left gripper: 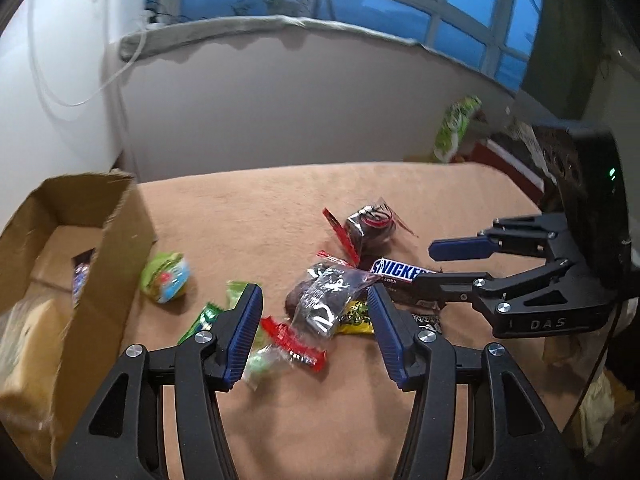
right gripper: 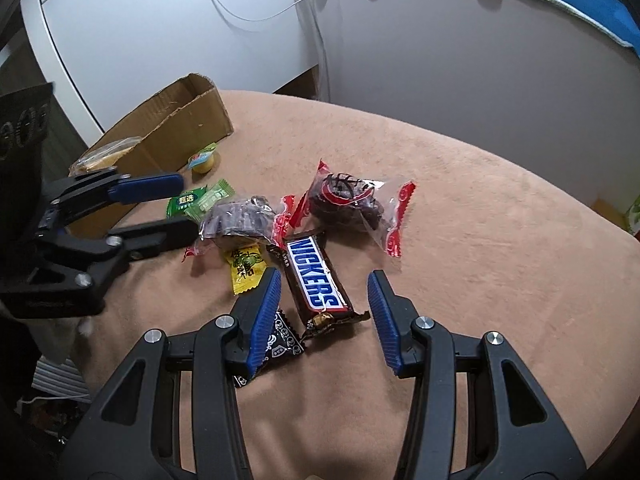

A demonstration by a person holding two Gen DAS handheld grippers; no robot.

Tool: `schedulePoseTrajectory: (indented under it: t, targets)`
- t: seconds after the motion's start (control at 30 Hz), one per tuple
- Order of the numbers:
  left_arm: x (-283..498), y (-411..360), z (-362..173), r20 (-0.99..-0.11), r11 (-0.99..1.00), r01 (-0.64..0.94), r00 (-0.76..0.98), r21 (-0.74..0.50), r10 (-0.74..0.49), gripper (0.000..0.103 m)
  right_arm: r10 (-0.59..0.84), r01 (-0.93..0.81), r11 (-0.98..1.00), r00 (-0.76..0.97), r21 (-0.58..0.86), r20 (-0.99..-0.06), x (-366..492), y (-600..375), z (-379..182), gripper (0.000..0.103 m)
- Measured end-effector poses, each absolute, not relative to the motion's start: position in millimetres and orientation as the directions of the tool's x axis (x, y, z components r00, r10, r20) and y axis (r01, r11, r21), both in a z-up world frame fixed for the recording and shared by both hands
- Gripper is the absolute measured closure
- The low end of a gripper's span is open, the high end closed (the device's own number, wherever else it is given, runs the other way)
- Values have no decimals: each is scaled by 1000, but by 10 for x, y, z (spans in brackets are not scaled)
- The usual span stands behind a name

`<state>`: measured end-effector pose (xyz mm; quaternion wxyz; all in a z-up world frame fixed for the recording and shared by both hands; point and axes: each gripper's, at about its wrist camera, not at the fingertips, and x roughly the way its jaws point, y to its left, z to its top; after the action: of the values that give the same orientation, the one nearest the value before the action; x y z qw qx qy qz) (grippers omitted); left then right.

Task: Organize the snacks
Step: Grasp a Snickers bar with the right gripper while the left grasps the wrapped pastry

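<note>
The right claw (right gripper: pixel 322 312) hangs over the tan-covered desk (right gripper: pixel 500 280) with its jaws apart and nothing gripped. The Snickers bar (right gripper: pixel 318 276) lies flat on the desk between its two pads, nearer the left pad, touched by neither. Under that left pad sits a black sachet (right gripper: pixel 280 344), and just ahead and to the left lies a yellow sachet (right gripper: pixel 244 268). Beyond the bar's far end are two clear bags with red ends holding dark snacks: one (right gripper: pixel 352 204) ahead, the other (right gripper: pixel 240 222) ahead-left.

The left claw (left gripper: pixel 316 320) is also open and empty. The nearer clear bag (left gripper: pixel 328 292) lies just ahead between its fingers, unpressed, with a red wrapper end (left gripper: pixel 292 344) close below it. Green sachets (left gripper: pixel 208 316) lie by its left finger. Farther left are a jelly cup (left gripper: pixel 166 278) and the cardboard box (left gripper: pixel 100 248), which already holds some packets.
</note>
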<state>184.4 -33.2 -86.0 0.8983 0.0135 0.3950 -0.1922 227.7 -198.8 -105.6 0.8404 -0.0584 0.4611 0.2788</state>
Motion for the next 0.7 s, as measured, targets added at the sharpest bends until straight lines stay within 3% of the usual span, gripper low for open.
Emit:
schedulePoseTrajectory:
  t: [0.43,0.53,0.63,0.7]
  targets:
    - [2113,-421,-1099,-758,913,380,549,-149,-352,49,416,-556,817,383,153,-825,2380,-1897,-1255,56]
    - [2088,-438,-1095,-753,914,378,557,-145,-350,56,418,-559,815,384,154,-823,2390,-1882,-1254,57]
    - [2106,-431,-1083,-750,919,368,566,-141,-342,67,422,-559,814,381,158,-823,2394,-1888,-1257,71]
    - [2099,-433,-1075,-749,920,365,568,-142,-341,68,420,-558,815,379,158,-825,2390,-1890,-1257,72]
